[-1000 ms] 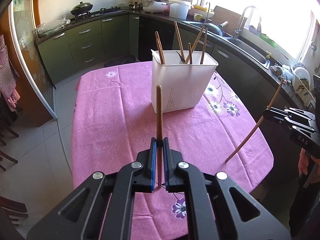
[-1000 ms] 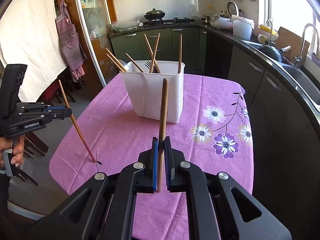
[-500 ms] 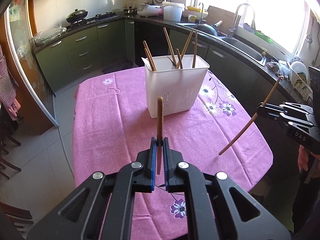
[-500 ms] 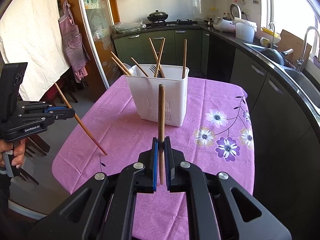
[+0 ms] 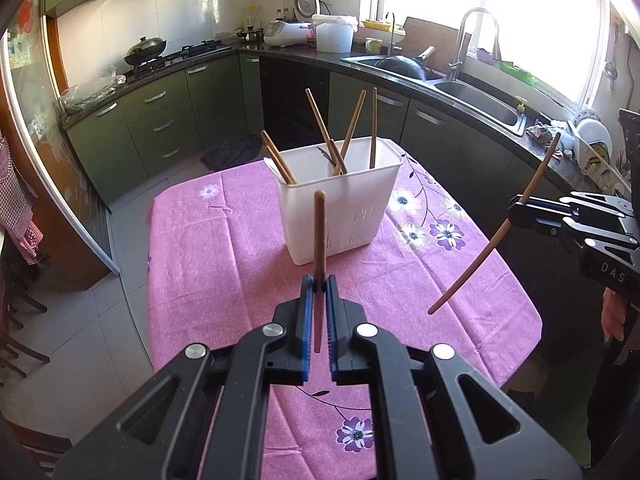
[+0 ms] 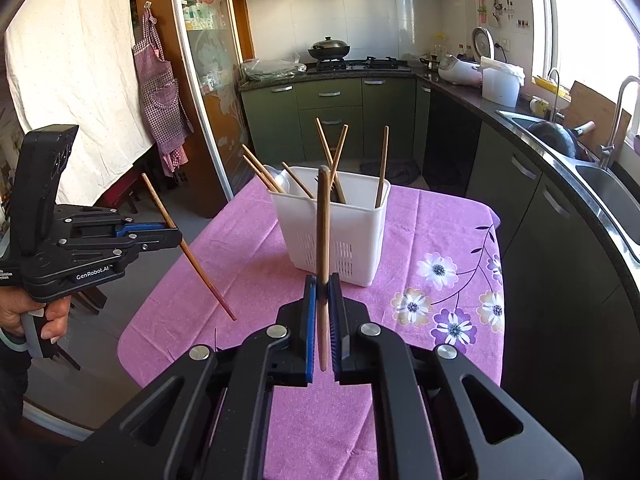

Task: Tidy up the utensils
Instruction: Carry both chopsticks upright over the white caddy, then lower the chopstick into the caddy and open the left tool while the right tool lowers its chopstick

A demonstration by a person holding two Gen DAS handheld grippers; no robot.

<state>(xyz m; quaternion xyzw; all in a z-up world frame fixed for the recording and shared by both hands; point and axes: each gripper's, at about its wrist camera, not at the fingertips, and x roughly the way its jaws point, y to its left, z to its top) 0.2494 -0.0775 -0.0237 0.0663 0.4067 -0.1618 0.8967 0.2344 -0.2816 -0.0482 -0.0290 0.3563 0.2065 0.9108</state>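
A white slotted utensil holder (image 5: 340, 204) (image 6: 330, 232) stands on the pink flowered tablecloth (image 5: 224, 248) with several wooden chopsticks leaning in it. My left gripper (image 5: 319, 284) is shut on one wooden chopstick (image 5: 319, 232), held upright above the table short of the holder. My right gripper (image 6: 322, 282) is shut on another chopstick (image 6: 323, 220), also upright in front of the holder. Each gripper shows in the other's view: the right one (image 5: 516, 212) at the table's right side, the left one (image 6: 172, 236) at its left, both chopsticks clear of the cloth.
The table stands in a kitchen. Green cabinets and a dark counter (image 5: 400, 76) with a sink (image 5: 476, 100) curve round the far and right sides. A person's hand (image 6: 36, 312) grips the left handle. Chairs (image 5: 16, 320) stand on the tiled floor to the left.
Both grippers have risen with their chopsticks. The chopstick tips that were at the cloth now hang above it, and the holder sits lower and farther in both views.
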